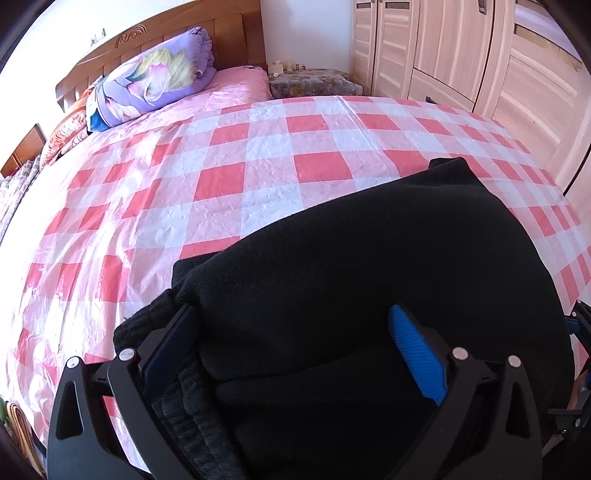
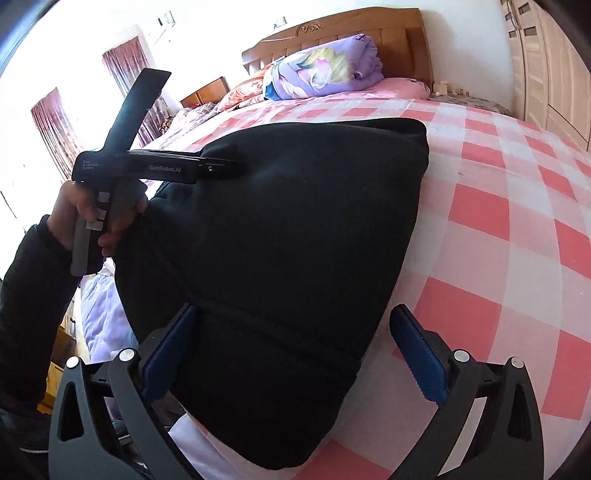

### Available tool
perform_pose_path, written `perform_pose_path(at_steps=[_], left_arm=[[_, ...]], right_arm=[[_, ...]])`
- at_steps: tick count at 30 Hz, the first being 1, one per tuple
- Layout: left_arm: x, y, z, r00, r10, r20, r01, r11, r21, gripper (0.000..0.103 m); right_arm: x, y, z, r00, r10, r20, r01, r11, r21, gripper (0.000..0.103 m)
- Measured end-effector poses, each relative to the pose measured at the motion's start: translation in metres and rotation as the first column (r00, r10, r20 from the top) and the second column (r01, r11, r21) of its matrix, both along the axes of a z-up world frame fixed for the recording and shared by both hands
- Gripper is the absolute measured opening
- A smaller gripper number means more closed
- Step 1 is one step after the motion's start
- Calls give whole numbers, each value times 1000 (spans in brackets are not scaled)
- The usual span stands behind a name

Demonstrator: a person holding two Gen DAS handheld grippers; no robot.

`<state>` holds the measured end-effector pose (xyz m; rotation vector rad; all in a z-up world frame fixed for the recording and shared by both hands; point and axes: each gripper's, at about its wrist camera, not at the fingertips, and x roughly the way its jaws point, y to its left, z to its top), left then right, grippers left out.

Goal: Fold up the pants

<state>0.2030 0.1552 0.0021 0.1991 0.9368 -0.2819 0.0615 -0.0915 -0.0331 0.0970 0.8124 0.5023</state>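
"GenRobot.AI" on the left tool's (image 2: pixel 225 168) black body, small unreadable print beside it

Matt black knit pants (image 1: pixel 369 277) on crinkly, faintly glossy checked sheet (image 1: pixel 258 155); carved wooden headboard (image 2: pixel 332 33).

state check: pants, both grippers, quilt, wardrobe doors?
pants: folded into a thick black bundle, lying on the checked bedsheet
left gripper: open, fingers straddling the pants' near edge
right gripper: open, pants edge between its fingers
quilt: folded, stacked at the headboard
wardrobe: doors closed
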Motion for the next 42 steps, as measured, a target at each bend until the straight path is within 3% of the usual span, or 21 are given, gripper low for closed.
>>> perform_pose_path(at_steps=[6, 9, 13, 15, 20, 22, 25, 27, 36, 38, 42], left_arm=[[-21, 8, 17, 994, 43, 96, -37, 997, -64, 101], [-62, 14, 43, 969, 119, 214, -100, 990, -98, 101], [-124, 22, 55, 941, 156, 302, -102, 977, -189, 101], [-141, 22, 45, 944, 154, 292, -99, 976, -195, 101], [-155, 8, 6, 954, 109, 279, -105, 994, -27, 102], [-157, 11, -2, 948, 117, 296, -110, 993, -42, 102], [-153, 19, -4, 957, 131, 259, -111, 990, -92, 102], [-152, 18, -5, 961, 117, 252, -101, 992, -73, 102], [-151, 15, -6, 961, 135, 240, -121, 990, -75, 102], [-151, 15, -6, 961, 135, 242, -120, 990, -76, 102], [-153, 16, -6, 961, 135, 243, -120, 990, -79, 102]], right_arm=[[-12, -3, 5, 1000, -7, -1, 7, 999, -34, 98], [-30, -11, 19, 997, -9, 71, 15, 997, -78, 98], [-45, -27, 26, 992, -40, 119, 40, 999, 5, 98], [-45, -24, 29, 989, -33, 144, 33, 999, 7, 98], [-52, 10, 37, 978, 52, 203, -47, 998, -28, 98], [-51, 29, 28, 975, 100, 198, -79, 991, -111, 98], [-52, 48, 12, 966, 128, 223, -68, 964, -258, 99], [-54, 55, 6, 963, 146, 225, -66, 942, -329, 99], [-56, 55, -6, 967, 146, 207, -52, 915, -400, 99], [-55, 49, -3, 973, 137, 186, -61, 928, -367, 99], [-38, 9, 15, 994, 62, 94, -56, 997, -61, 99]])
